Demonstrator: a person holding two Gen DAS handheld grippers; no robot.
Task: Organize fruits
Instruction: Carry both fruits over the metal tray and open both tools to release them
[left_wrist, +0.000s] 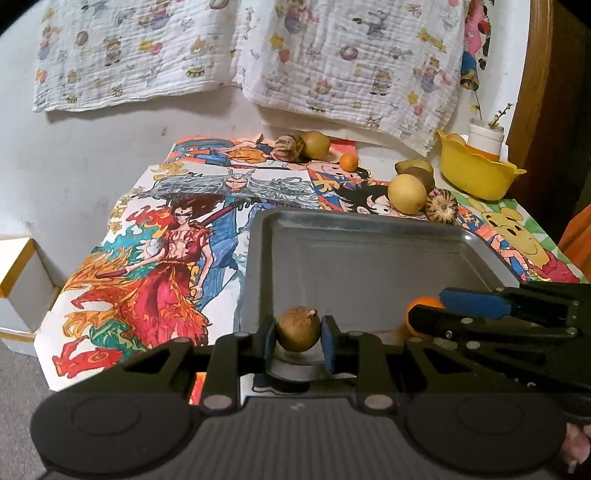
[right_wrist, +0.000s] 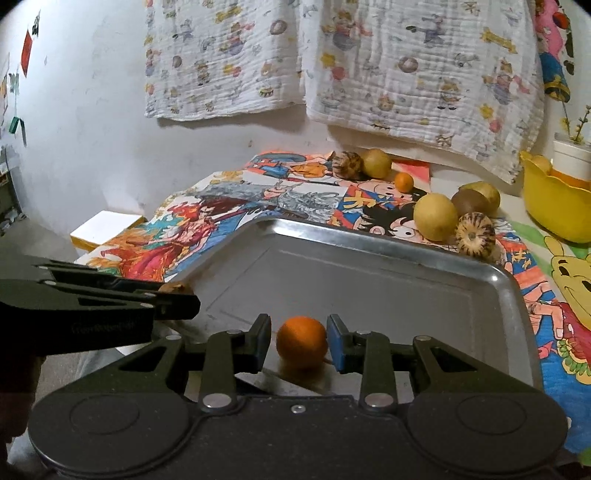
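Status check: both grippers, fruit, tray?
Left gripper around brown fruit, small gaps both sides. Right gripper open around orange, not clamped. Both fruits at near edge of metal tray. Nothing blocking.

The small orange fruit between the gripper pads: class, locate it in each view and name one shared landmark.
Left wrist view: small orange fruit low right, mostly hidden behind the right gripper.
Right wrist view: low centre, over the tray.
Shared landmark: metal tray.
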